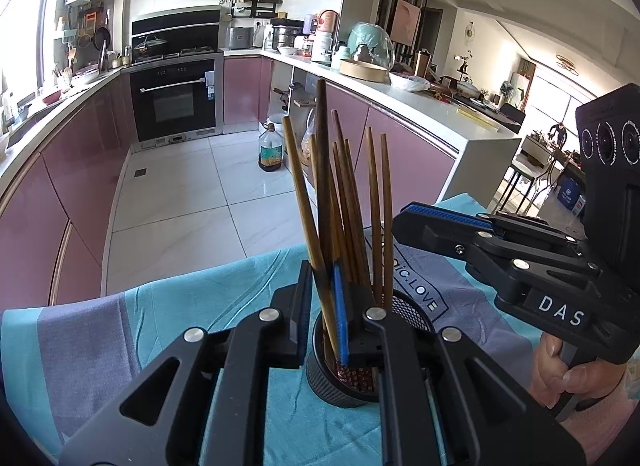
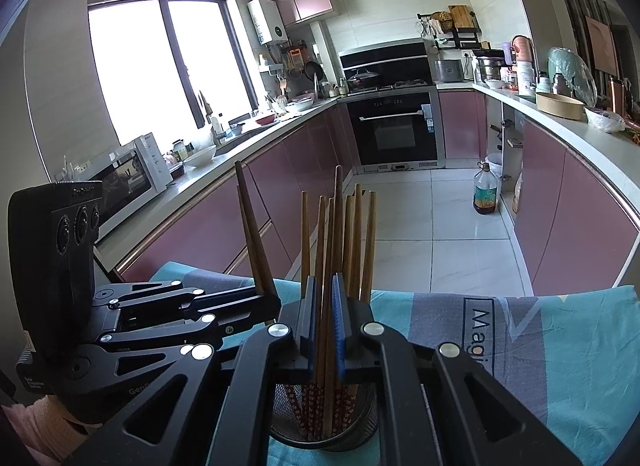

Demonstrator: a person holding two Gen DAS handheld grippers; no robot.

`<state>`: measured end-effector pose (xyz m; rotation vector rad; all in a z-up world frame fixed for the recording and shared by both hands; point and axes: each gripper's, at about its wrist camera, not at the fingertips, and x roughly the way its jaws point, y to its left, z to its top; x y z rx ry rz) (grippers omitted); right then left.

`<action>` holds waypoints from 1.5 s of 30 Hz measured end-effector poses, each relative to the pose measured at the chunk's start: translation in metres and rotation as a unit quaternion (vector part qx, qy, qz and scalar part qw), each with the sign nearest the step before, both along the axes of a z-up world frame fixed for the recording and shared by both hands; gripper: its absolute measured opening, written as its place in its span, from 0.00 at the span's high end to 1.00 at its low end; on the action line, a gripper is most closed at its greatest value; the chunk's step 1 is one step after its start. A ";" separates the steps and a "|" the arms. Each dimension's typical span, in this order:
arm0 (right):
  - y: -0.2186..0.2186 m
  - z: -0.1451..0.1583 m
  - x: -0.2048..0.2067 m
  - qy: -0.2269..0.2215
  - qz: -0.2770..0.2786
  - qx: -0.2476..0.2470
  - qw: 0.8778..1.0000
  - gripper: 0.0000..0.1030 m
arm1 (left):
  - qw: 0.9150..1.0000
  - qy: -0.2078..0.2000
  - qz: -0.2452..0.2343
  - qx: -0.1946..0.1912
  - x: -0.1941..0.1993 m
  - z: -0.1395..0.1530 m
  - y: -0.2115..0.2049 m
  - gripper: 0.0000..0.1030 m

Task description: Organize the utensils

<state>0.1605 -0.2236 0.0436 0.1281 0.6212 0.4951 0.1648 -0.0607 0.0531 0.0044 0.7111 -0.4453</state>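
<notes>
left gripper (image 1: 324, 306): fingers narrowly apart around wooden chopsticks (image 1: 320, 201) in mesh holder (image 1: 340, 386) | right gripper (image 2: 324, 322): same, astride chopsticks

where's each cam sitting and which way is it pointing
Left wrist: rides the left claw, looking over the mesh holder toward the oven; the right claw and a hand show.
Right wrist: rides the right claw, facing window and oven; the left claw shows.
Shared: chopsticks, holder, teal cloth.
</notes>
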 end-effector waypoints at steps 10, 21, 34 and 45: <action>0.002 -0.005 -0.006 0.005 0.003 0.000 1.000 0.92 | 1.000 -0.015 -0.006 -0.012 -0.002 0.001 0.003 0.83; 0.001 -0.014 -0.021 0.011 0.000 0.007 1.000 0.70 | 0.999 -0.029 0.011 -0.026 -0.011 -0.001 0.020 0.61; -0.004 -0.012 -0.047 -0.016 -0.025 0.012 0.999 0.23 | 0.994 -0.074 0.076 -0.020 -0.053 0.002 0.058 0.10; 0.008 -0.017 -0.092 -0.076 -0.048 -0.015 0.996 0.07 | 0.981 -0.114 0.157 -0.016 -0.117 -0.005 0.117 0.06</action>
